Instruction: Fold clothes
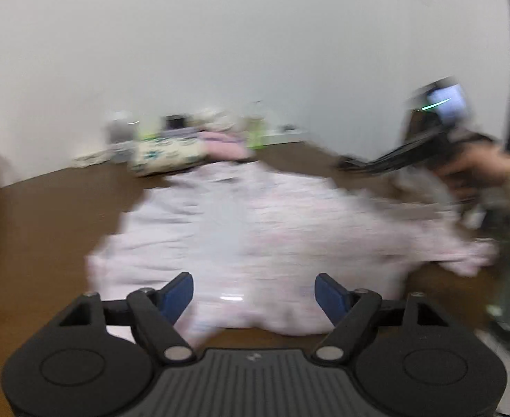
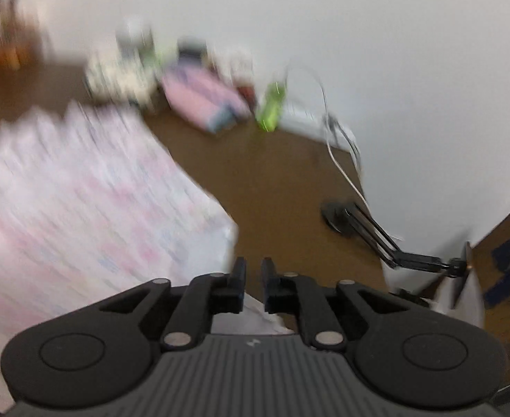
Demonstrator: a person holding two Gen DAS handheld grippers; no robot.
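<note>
A pale pink-and-white patterned garment (image 1: 255, 226) lies spread and rumpled on the brown table (image 1: 29, 226). My left gripper (image 1: 254, 290) hovers over its near edge, blue pads wide apart and nothing between them. In the right wrist view the garment (image 2: 81, 191) fills the left side, one corner reaching under my right gripper (image 2: 253, 271). Its fingers stand close together with a narrow gap through which the bare table (image 2: 282, 173) shows. The left wrist view also catches the right gripper (image 1: 345, 165), blurred, above the garment's far right side, held by a hand (image 1: 480, 166).
A pile of folded clothes (image 1: 171, 153), with a pink piece (image 2: 203, 100), sits at the back by the wall. Beside it are a green bottle (image 2: 270, 111), a white cable (image 2: 342, 163) and a black jointed stand (image 2: 359, 226) near the table's right edge.
</note>
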